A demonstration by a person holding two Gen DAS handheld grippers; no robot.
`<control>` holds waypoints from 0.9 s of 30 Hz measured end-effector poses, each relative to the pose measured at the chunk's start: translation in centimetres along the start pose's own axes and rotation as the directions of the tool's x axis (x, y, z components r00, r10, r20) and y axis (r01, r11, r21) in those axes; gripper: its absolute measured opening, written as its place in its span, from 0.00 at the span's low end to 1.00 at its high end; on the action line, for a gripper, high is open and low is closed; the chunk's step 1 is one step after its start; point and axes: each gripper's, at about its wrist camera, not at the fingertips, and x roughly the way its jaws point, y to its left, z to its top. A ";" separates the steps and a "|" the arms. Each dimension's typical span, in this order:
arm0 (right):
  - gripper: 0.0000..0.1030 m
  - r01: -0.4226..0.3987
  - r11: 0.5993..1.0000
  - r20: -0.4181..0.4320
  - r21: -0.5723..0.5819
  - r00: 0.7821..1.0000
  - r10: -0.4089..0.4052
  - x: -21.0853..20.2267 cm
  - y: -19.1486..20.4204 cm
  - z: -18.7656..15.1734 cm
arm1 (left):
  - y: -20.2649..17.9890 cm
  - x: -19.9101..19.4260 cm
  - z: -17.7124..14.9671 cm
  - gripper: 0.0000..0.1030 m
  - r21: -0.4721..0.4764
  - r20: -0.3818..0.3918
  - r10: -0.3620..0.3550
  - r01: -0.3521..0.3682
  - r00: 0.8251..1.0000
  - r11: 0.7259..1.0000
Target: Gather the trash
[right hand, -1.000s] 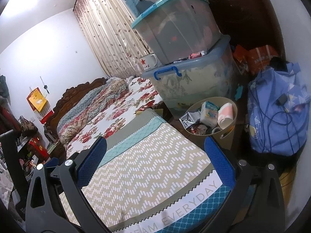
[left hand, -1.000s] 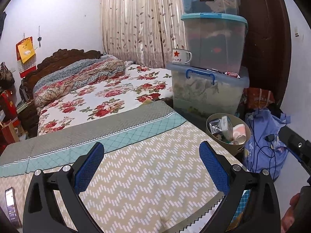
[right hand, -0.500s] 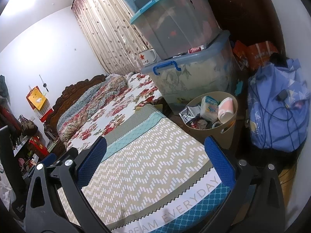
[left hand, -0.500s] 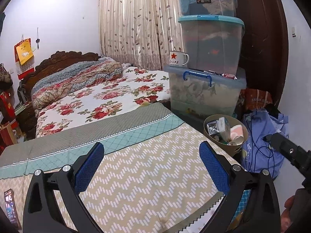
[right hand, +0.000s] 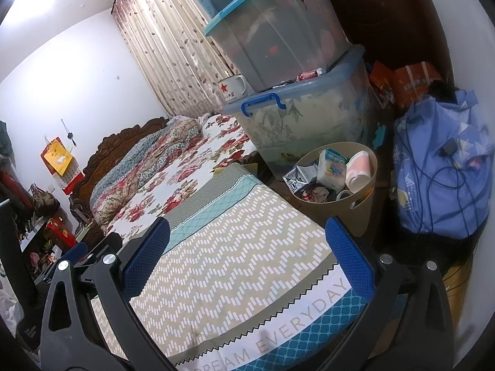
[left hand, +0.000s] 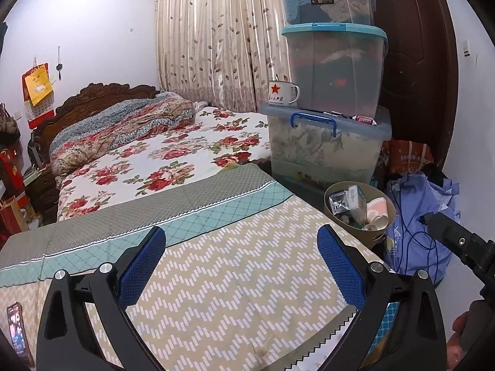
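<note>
So both claws are hovering over the zigzag blanket (left hand: 235,281) with nothing in them. The left gripper (left hand: 241,262) is sitting spread wide, and the right gripper (right hand: 247,247) is gaping just the same. The trash bin (right hand: 362,207) is standing on the floor ahead and to the right of both, stuffed with what's probably cartons, tissue packs and paper cups (right hand: 359,170). Stacked storage boxes (left hand: 334,68) are looming behind it.

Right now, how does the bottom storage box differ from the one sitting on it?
The bottom storage box has a blue lid with a blue handle; the middle box has a teal lid. The bottom one is wider and holds pale leafy fabric, the middle one darker things. Both are see-through plastic.
</note>
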 end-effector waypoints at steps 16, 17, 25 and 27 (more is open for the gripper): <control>0.96 0.005 1.000 -0.001 0.008 1.000 -0.005 0.0 -0.3 -0.4 | -0.2 0.7 -0.4 0.92 0.009 -0.016 0.005 -0.005 1.000 1.000; 0.96 0.005 1.000 -0.003 0.009 1.000 -0.005 0.0 -0.3 -0.4 | -0.2 0.7 -0.4 0.92 0.009 -0.016 0.006 -0.006 1.000 1.000; 0.96 0.005 1.000 0.000 0.011 1.000 -0.005 0.0 -0.2 -0.4 | -0.1 0.7 -0.3 0.92 0.008 -0.017 0.004 -0.004 1.000 1.000; 0.96 0.003 1.000 0.005 0.011 1.000 -0.003 0.0 -0.2 -0.4 | -0.1 0.7 -0.3 0.92 0.008 -0.019 0.005 -0.004 1.000 1.000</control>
